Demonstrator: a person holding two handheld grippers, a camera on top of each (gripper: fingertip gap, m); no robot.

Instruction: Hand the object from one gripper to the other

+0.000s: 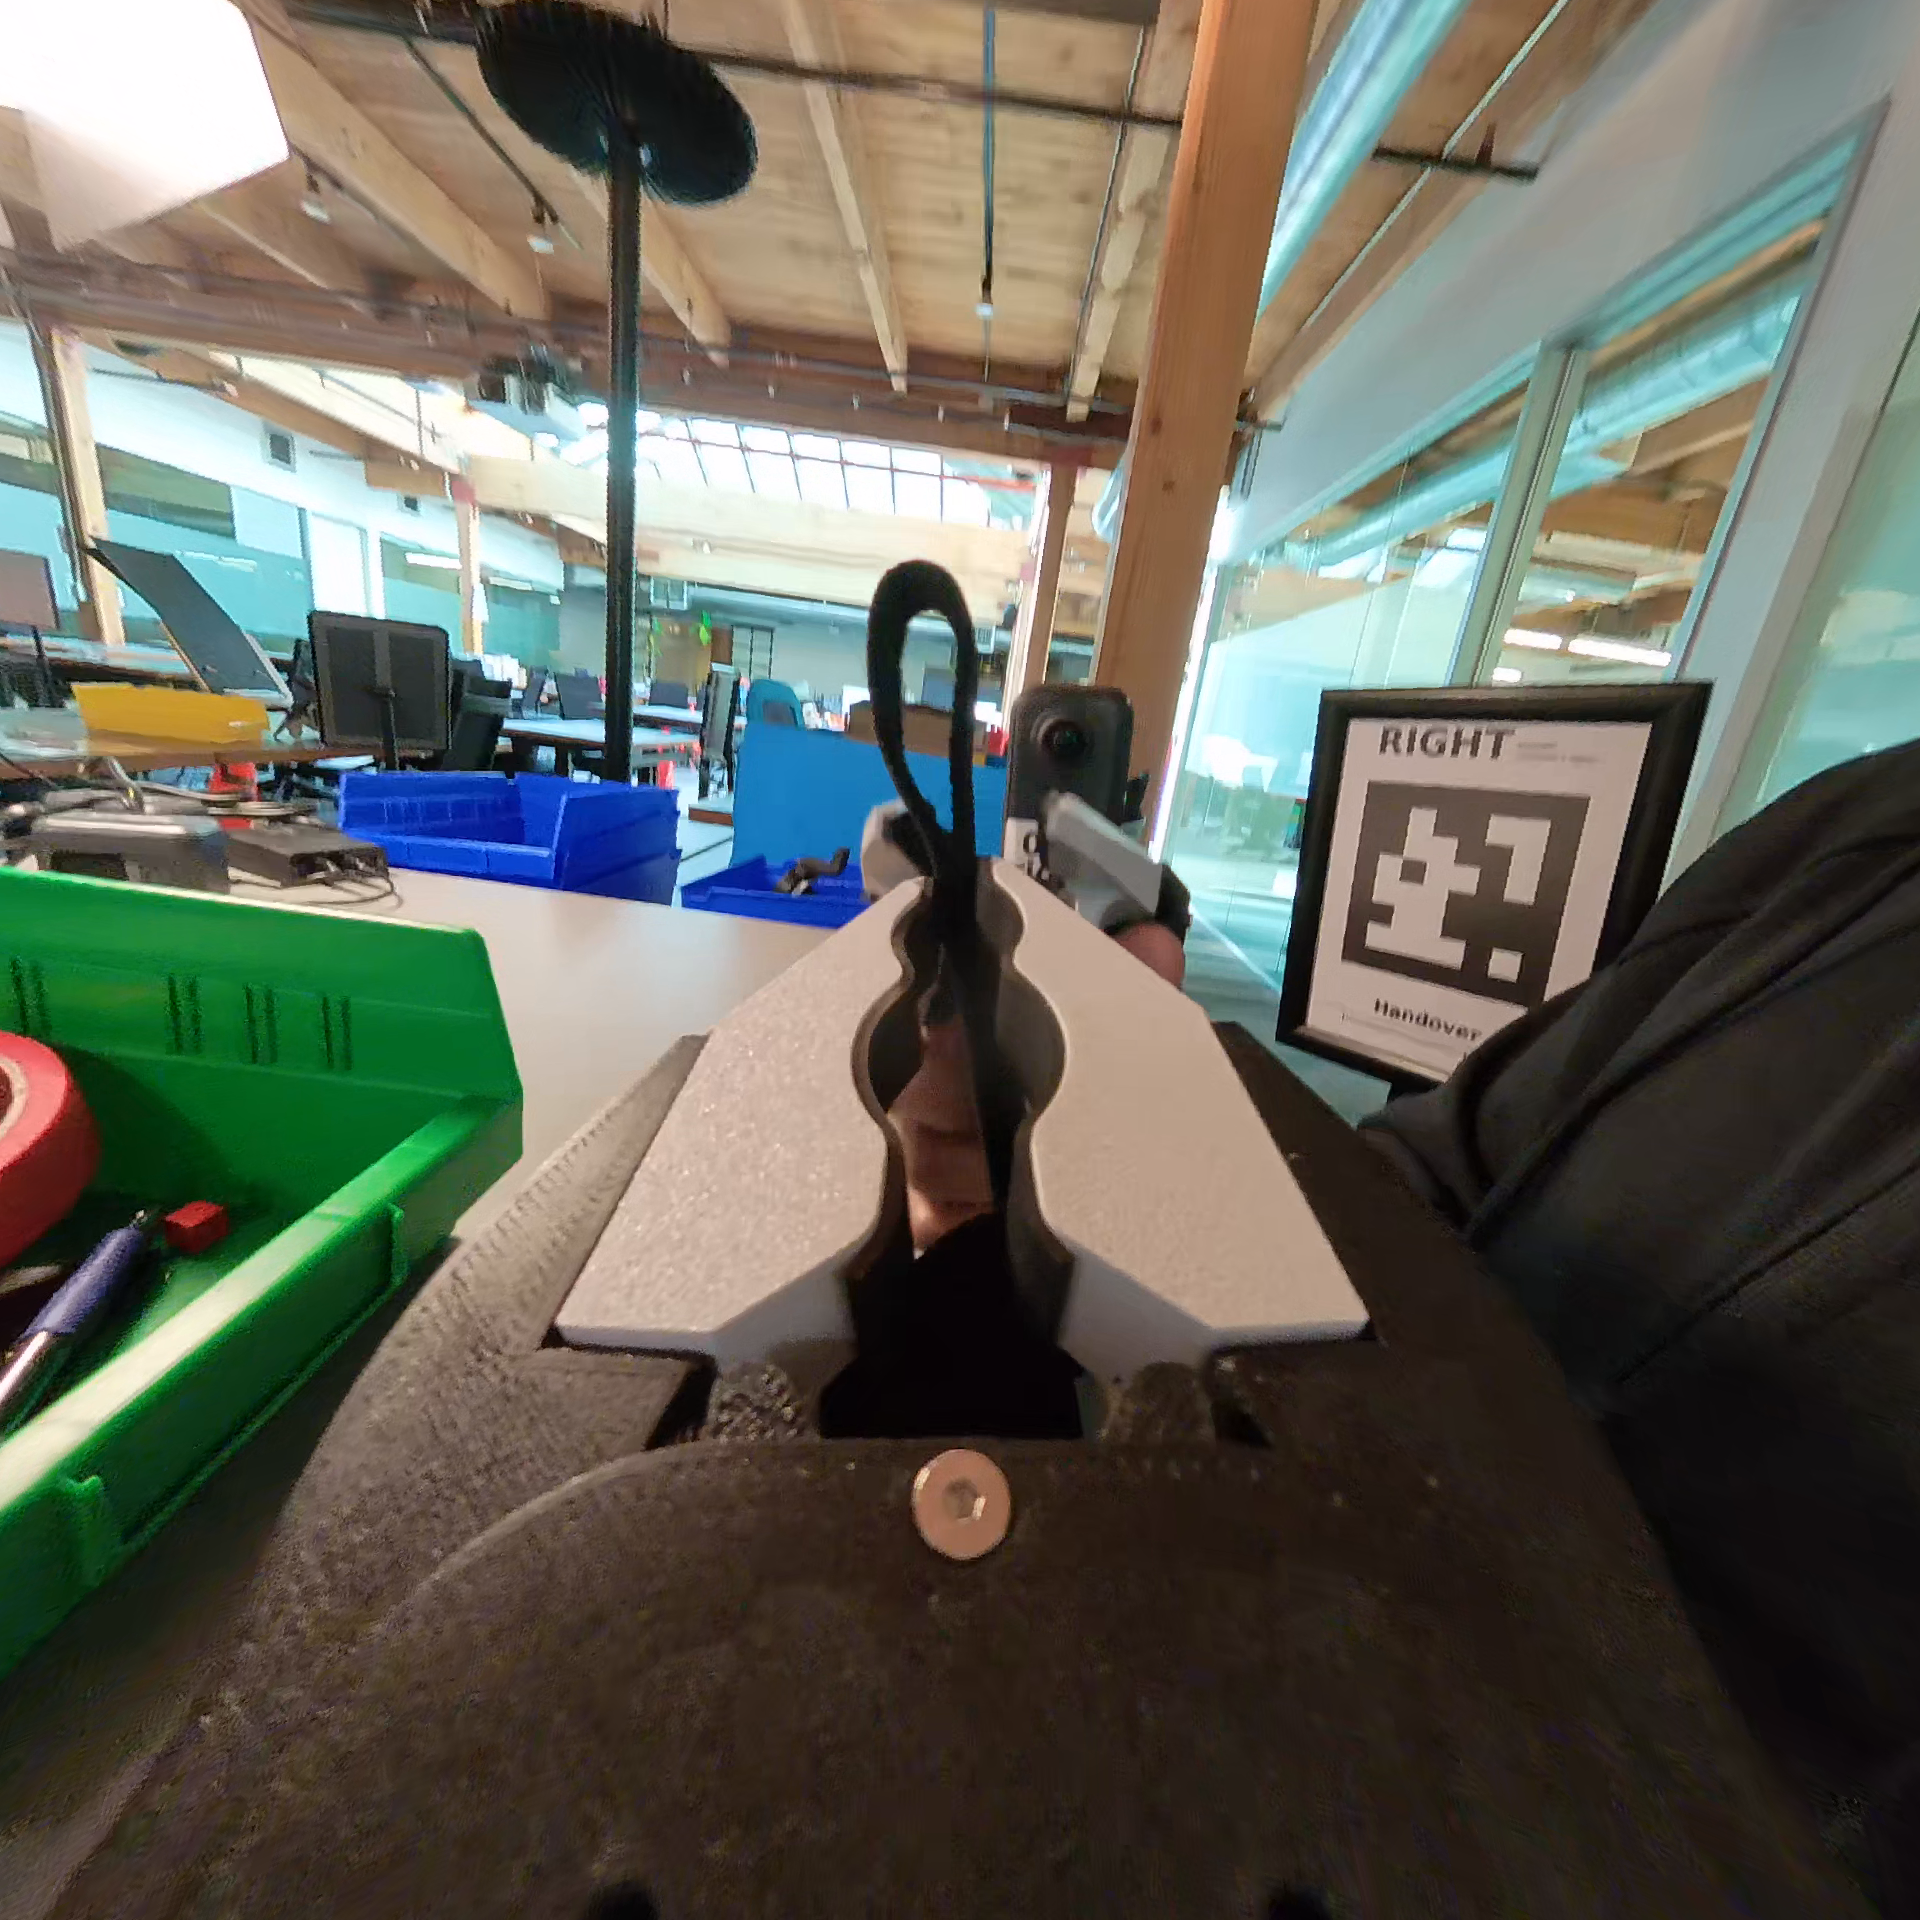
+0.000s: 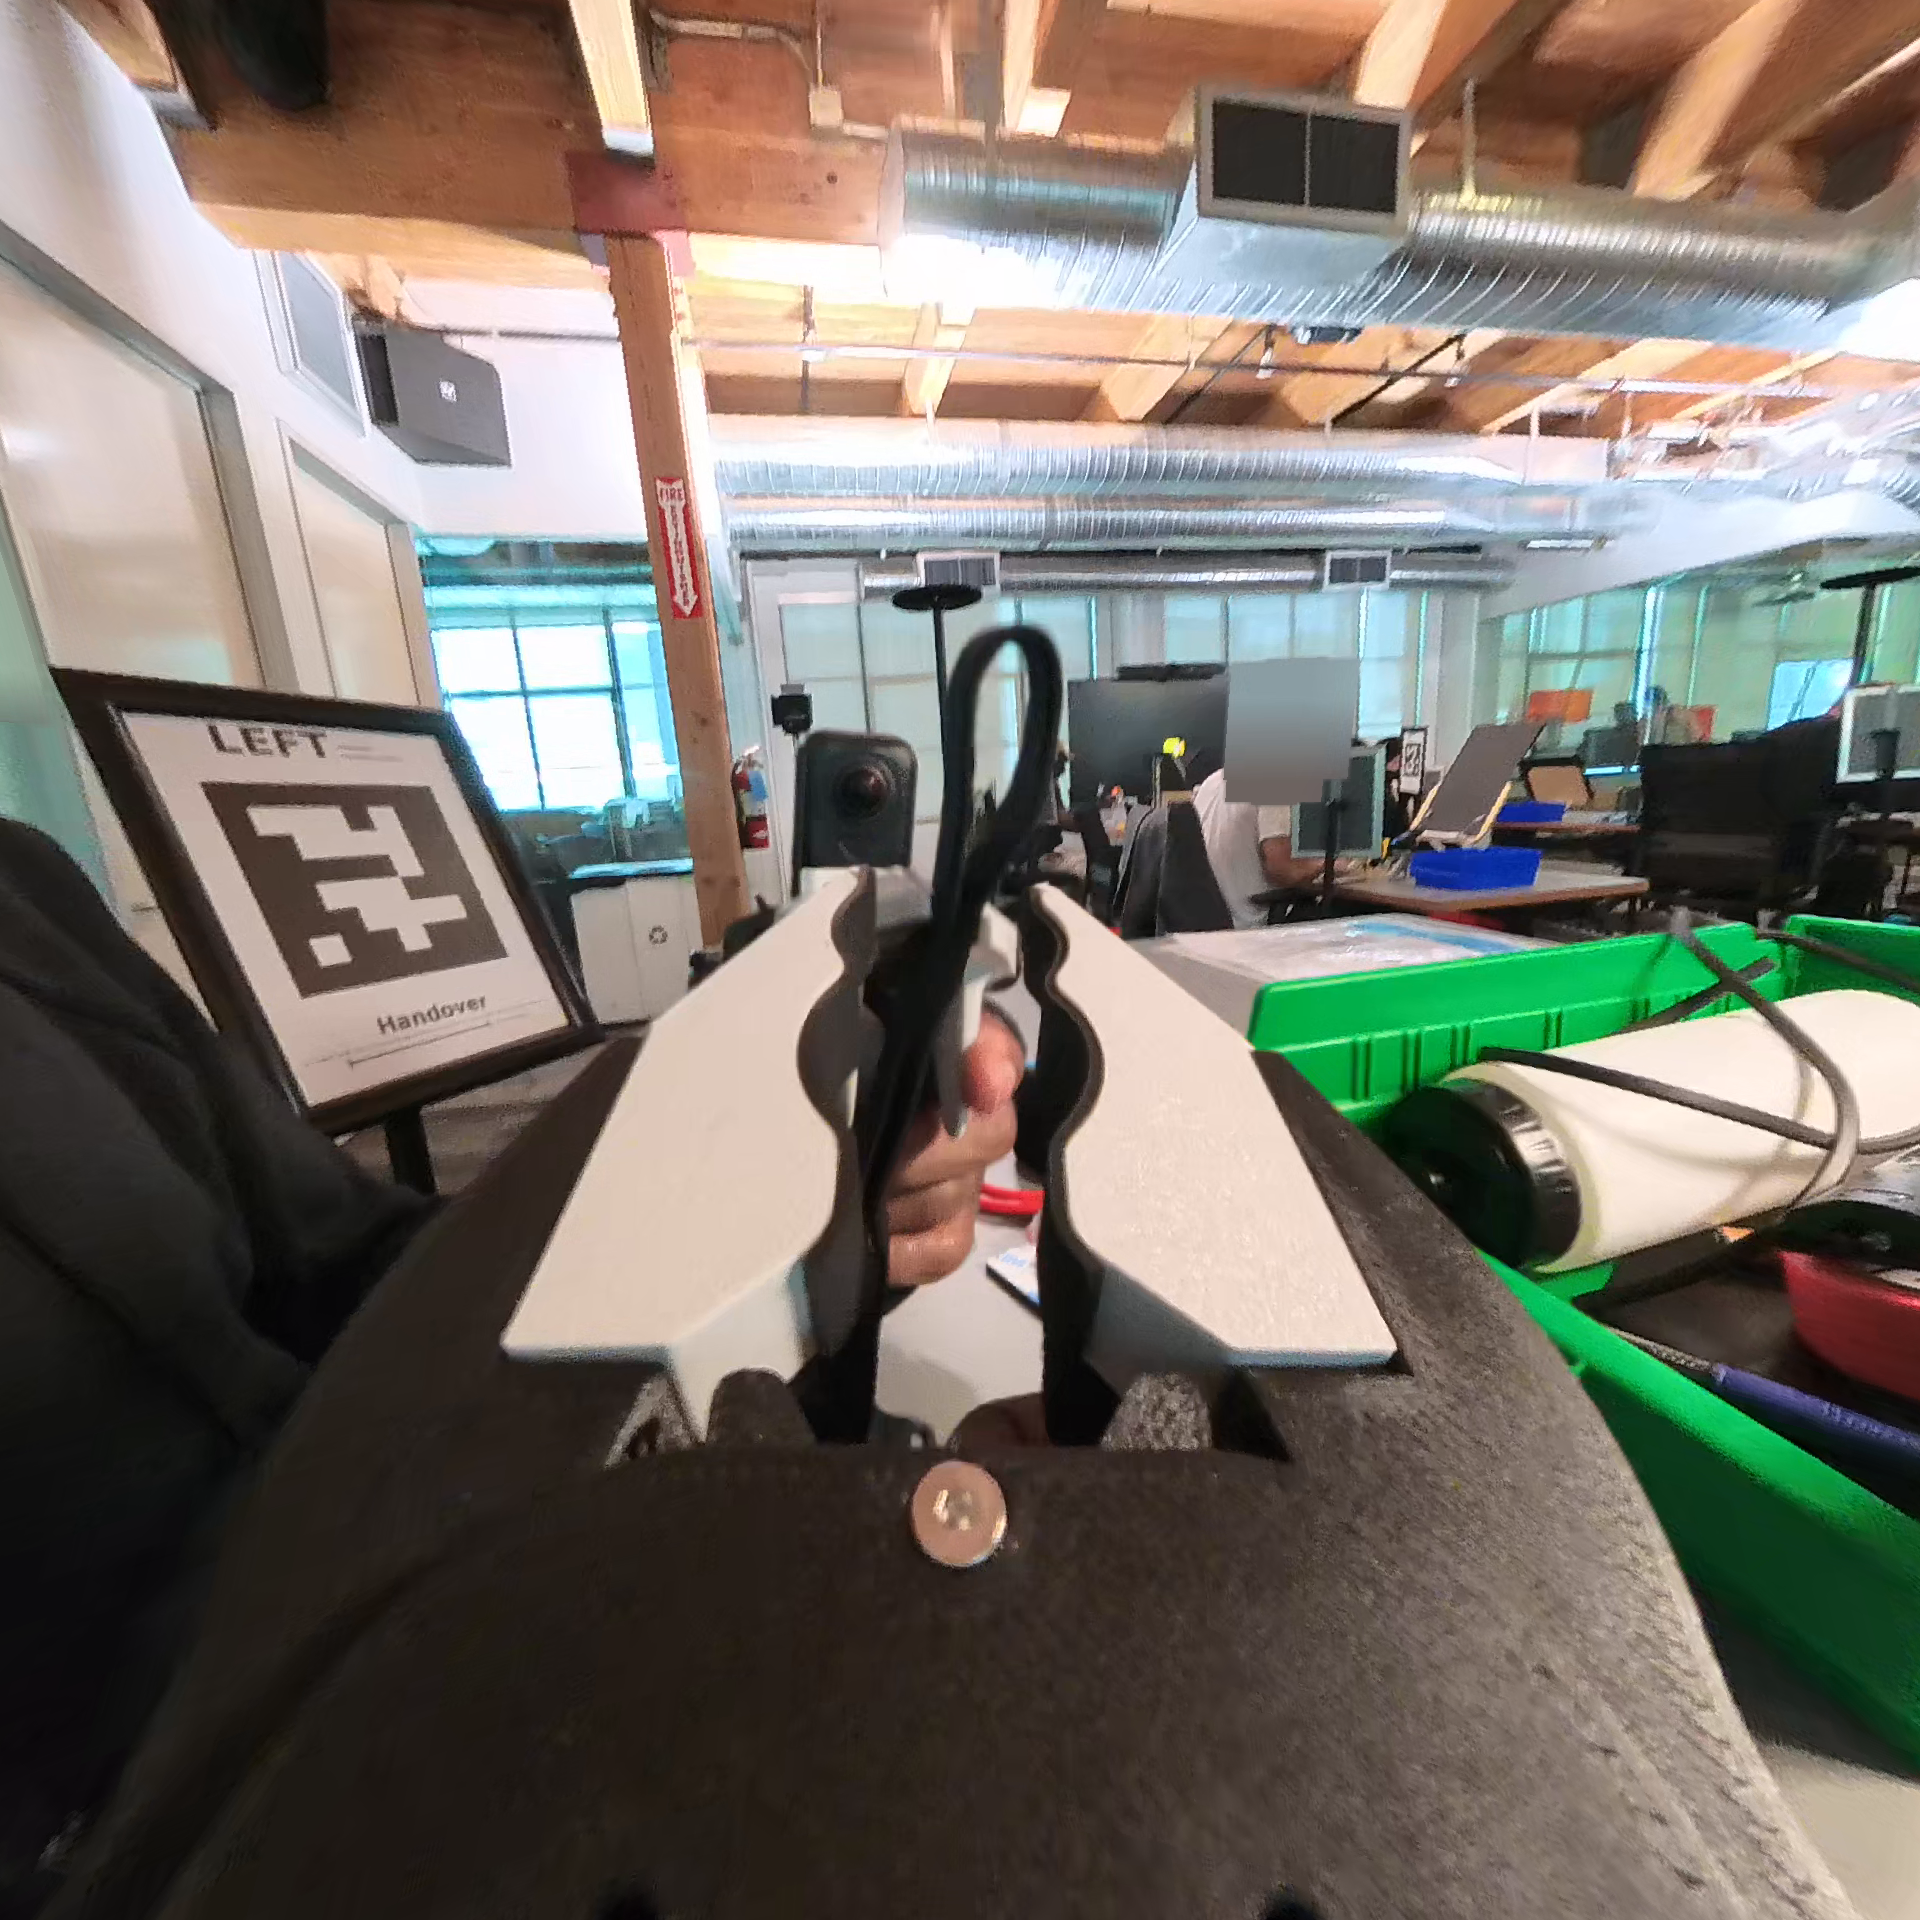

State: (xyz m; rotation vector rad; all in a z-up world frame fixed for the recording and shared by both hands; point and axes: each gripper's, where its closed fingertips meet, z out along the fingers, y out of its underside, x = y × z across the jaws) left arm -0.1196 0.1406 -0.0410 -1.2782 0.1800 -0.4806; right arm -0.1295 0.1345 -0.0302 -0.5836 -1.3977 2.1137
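The handover is at its middle step. The left gripper [image 1: 951, 914] has its jaws closed on a black looped cord [image 1: 925, 727], pinched near the tips, the loop standing upright above them. The right gripper [image 2: 940, 935] has its jaws parted, with the same black looped cord [image 2: 987, 831] standing in the gap between them; whether either pad touches it cannot be told.

Judgement: the receiving grip is not yet made. The next move calls for the right gripper to close on the cord clear of the left gripper's pinch, and only then for the left to release. The cord is thin and limp, so a closure off the centre line may miss it.

The left wrist view alone shows the pinch itself, and the right gripper's fingertips beyond it, with a green bin [image 1: 312, 1039] near left holding a red tape roll [image 1: 31, 1132]. The right wrist view alone shows the open gap around the cord, the hand [image 2: 951, 1153] holding the left gripper beyond, and a white cylinder [image 2: 1714, 1101] lying in a green bin [image 2: 1403, 997] at right. Each view shows a different framed marker sign [image 1: 1475, 873] [image 2: 332, 883].
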